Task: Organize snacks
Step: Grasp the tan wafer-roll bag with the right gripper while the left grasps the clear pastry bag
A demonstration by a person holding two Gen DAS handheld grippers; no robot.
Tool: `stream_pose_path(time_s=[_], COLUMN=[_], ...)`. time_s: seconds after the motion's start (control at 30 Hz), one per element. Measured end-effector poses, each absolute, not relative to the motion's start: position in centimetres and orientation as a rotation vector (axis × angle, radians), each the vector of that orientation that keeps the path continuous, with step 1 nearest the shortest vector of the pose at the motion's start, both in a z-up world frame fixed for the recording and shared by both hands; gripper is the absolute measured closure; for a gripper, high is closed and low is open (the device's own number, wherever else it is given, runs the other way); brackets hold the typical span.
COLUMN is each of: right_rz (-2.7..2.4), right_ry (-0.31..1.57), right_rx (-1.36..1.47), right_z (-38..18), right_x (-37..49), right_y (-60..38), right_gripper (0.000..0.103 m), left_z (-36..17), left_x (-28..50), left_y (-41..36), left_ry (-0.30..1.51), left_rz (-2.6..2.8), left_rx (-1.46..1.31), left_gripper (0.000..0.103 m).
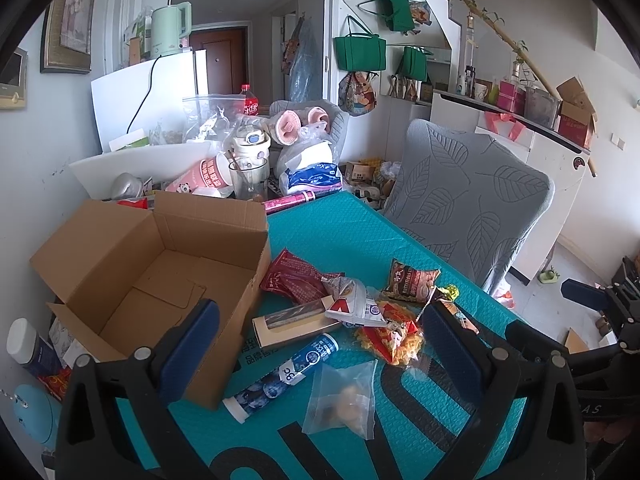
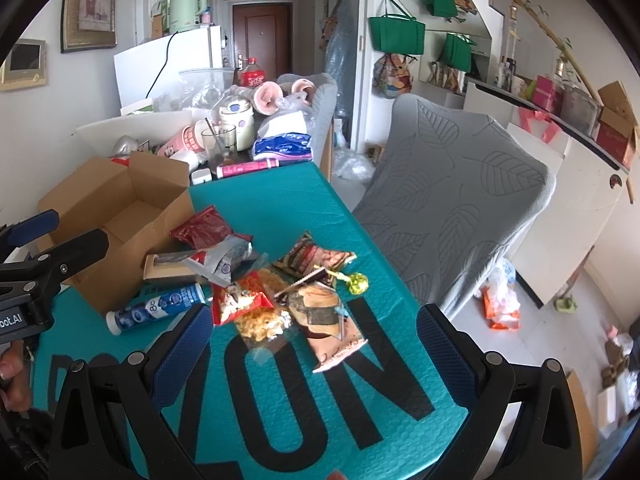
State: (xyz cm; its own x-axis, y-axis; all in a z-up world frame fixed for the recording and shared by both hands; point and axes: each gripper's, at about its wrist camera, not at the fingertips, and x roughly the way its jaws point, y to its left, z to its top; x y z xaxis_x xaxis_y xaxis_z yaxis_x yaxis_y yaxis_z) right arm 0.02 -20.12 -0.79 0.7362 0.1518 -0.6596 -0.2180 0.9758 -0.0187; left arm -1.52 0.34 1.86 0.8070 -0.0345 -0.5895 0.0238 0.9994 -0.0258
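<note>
Currently, left hand-held gripper [image 1: 320,344]: apart, empty
Right hand-held gripper [image 2: 314,344]: apart, empty
Box [image 1: 132,280]: open, table's left edge
Snacks [image 2: 256,280]: beside box

This is a lived-in home, a small dining corner opening onto a hallway. At upper left a framed picture [image 2: 90,4] hangs by a white fridge [image 2: 172,65] topped with a green kettle [image 2: 186,5]. A brown entrance door [image 2: 262,44] sits top centre, green tote bags [image 2: 396,36] hang at upper right, and a leaf-patterned chair [image 2: 456,184] stands mid-right.
</note>
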Motion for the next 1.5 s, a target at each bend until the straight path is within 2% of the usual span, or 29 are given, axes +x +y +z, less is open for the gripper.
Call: stream_pose_path(time_s=[0.37, 0.93, 1.5], right_rz=[0.279, 0.466, 0.475], right_ry=[0.693, 0.773, 0.839], right_rx=[-0.106, -0.06, -0.074], right_z=[-1.4, -8.0, -12.4], right_x=[-0.5, 1.5, 6.0], right_y=[-20.9, -22.8, -22.6], right_gripper=[0.0, 0.0, 0.0], left_z=[0.9, -5.2, -12.2], left_x=[-2.2, -3.5, 1.3], left_y=[-1.0, -2.4, -1.8], left_ry=[0.644, 0.713, 0.918], left_rz=[-0.025, -0.007, 0.02], left_rx=[-0.054, -0.092, -0.145], left_gripper=[0.0, 0.0, 0.0])
